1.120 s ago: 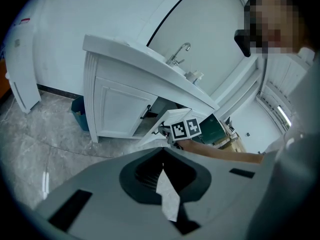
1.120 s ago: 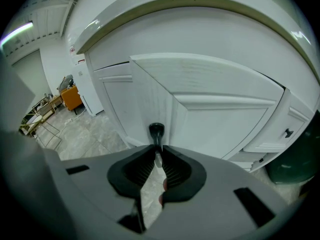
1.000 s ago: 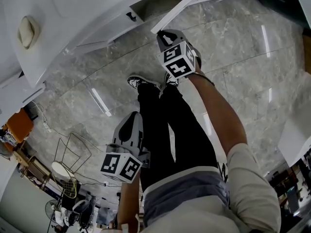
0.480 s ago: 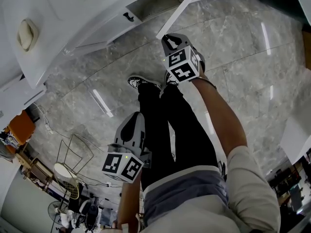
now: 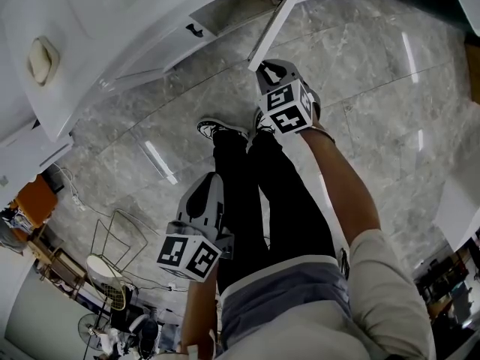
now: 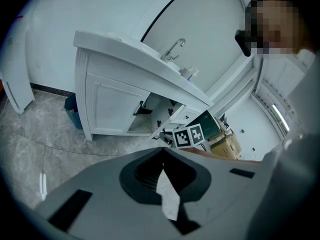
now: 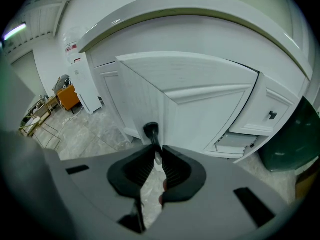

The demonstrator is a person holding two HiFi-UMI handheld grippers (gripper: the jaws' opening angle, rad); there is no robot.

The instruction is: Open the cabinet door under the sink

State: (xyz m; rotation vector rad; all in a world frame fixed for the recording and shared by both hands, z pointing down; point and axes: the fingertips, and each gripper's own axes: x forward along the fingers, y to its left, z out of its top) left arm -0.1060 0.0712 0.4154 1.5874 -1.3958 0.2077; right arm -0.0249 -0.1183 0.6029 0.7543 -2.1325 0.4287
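We see a smooth, white-painted cabinet door [image 7: 200, 99] with a dark, glossy handle [image 7: 151, 132], a polished grey marble-look floor [image 5: 360, 73] mirroring lights, and the right gripper [image 7: 158, 153] in matt grey plastic with ribbed black pads [image 7: 175, 171].

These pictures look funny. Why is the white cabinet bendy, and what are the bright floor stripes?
Right gripper view: the wide-angle lens bows the white cabinet door. Head view: the stripes are light glare on the glossy grey marble floor.

Cabinet door handle [image 7: 151, 130] between right hand-held gripper [image 7: 157, 153] jaws
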